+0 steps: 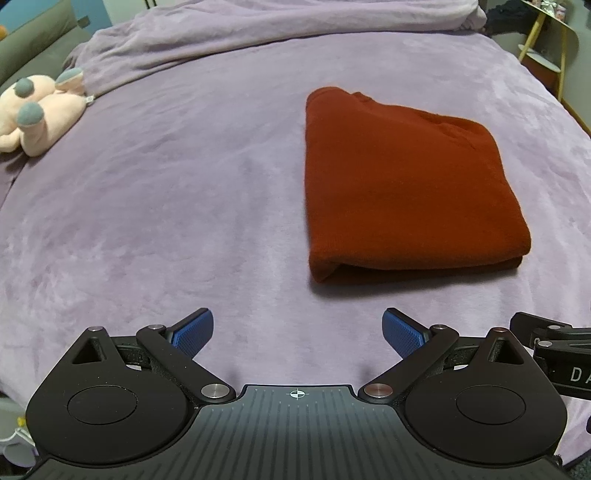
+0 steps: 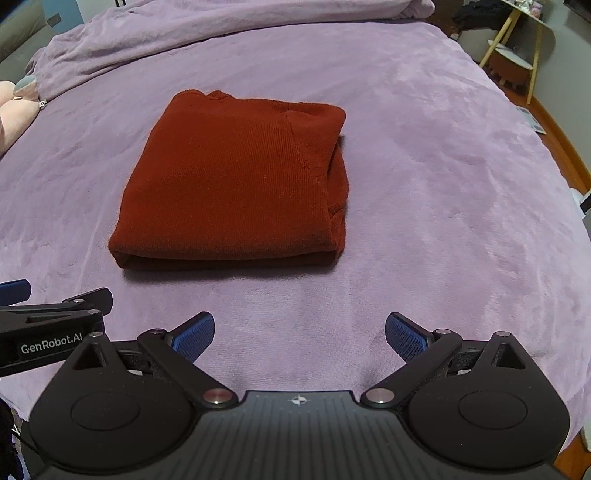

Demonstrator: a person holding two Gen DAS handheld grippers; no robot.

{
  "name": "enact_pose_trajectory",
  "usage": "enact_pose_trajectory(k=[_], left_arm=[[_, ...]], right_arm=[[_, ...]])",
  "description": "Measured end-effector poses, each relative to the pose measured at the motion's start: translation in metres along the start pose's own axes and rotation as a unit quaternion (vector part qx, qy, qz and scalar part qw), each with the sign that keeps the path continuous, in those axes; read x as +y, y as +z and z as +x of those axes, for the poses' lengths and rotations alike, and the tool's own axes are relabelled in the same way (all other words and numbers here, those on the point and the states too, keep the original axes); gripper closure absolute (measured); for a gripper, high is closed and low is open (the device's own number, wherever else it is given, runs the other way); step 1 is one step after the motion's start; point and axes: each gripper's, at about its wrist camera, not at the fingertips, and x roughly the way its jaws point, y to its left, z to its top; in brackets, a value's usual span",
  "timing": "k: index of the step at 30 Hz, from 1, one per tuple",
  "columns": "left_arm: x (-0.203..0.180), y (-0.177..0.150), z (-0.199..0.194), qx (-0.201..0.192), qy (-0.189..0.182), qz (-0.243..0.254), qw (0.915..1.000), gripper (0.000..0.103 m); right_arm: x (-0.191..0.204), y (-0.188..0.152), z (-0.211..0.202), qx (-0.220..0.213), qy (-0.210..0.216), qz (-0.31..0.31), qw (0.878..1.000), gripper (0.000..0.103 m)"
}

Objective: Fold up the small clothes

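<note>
A rust-red knit garment [image 1: 399, 184] lies folded into a thick rectangle on the purple bedspread [image 1: 166, 203]; the right wrist view shows the same garment [image 2: 236, 184] with its folded edge facing me. My left gripper [image 1: 298, 334] hovers open near the bed's front edge, below and left of the garment, with nothing between its blue pads. My right gripper [image 2: 300, 336] is also open and empty, just in front of the garment and apart from it. Each gripper's black body shows at the edge of the other's view.
A pink plush toy [image 1: 37, 114] with grey spots lies at the bed's left side. A bunched purple blanket [image 1: 258, 26] runs across the far end. A yellow-legged side table [image 2: 517, 55] stands on the floor beyond the bed's right edge.
</note>
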Motion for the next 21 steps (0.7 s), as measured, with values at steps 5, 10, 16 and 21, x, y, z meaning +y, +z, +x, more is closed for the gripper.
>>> enact_pose_trajectory(k=[5, 10, 16, 21], left_arm=[[0.0008, -0.0003, -0.0019, -0.004, -0.002, 0.001, 1.0, 0.002], [0.0015, -0.0011, -0.0019, -0.003, -0.003, 0.0, 1.0, 0.002], [0.0026, -0.0022, -0.0009, -0.002, -0.005, 0.001, 1.0, 0.002], [0.0025, -0.0037, -0.0007, 0.0, -0.006, 0.001, 1.0, 0.002]], right_arm=[[0.0003, -0.0004, -0.0004, 0.001, -0.003, 0.001, 1.0, 0.004], [0.001, -0.0017, -0.0026, -0.001, -0.008, 0.003, 1.0, 0.004], [0.0011, -0.0024, -0.0048, -0.004, -0.011, 0.004, 1.0, 0.004], [0.0002, -0.0016, -0.0046, -0.004, -0.011, 0.007, 1.0, 0.004]])
